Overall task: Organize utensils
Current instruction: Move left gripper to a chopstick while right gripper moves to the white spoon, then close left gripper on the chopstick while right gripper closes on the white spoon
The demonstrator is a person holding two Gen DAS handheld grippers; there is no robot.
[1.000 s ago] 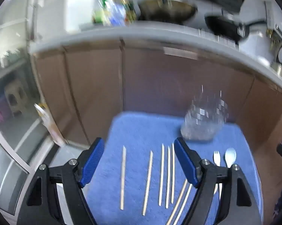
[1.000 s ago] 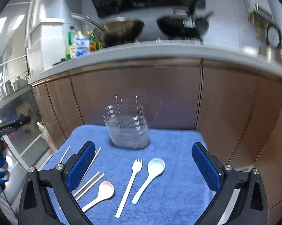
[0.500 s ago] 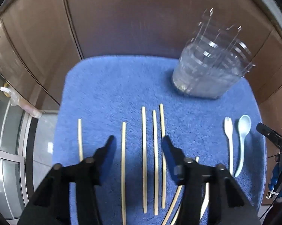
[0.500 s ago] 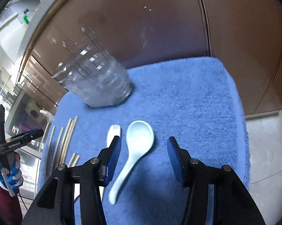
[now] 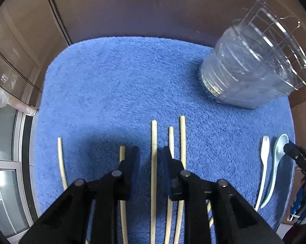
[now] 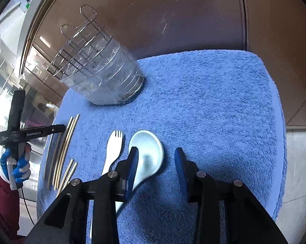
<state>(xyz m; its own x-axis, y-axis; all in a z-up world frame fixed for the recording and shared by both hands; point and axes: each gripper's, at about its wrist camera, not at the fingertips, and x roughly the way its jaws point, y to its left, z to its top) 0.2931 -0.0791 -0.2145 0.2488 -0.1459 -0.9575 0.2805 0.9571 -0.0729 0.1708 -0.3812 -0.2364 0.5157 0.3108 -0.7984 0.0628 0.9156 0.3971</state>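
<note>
Left wrist: my left tongs (image 5: 151,152) have dropped from cabinet height to the blue towel (image 5: 120,85) and have just been closing; one chopstick (image 5: 153,162) lies in the narrow gap, pads apparently not pressing. Other sticks run under the tongs' frame, cut off.

Right wrist: right tongs (image 6: 156,158) also lower, half closed, straddling the spoon (image 6: 149,156), handle hidden. Rack (image 6: 104,73) at towel's far edge.

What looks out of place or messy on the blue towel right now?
Nothing is spilled or broken. The chopsticks lie loose and unevenly spaced on the blue towel, none in the clear utensil holder, which stands upright. The white fork and pale spoon lie neatly beside each other.
</note>
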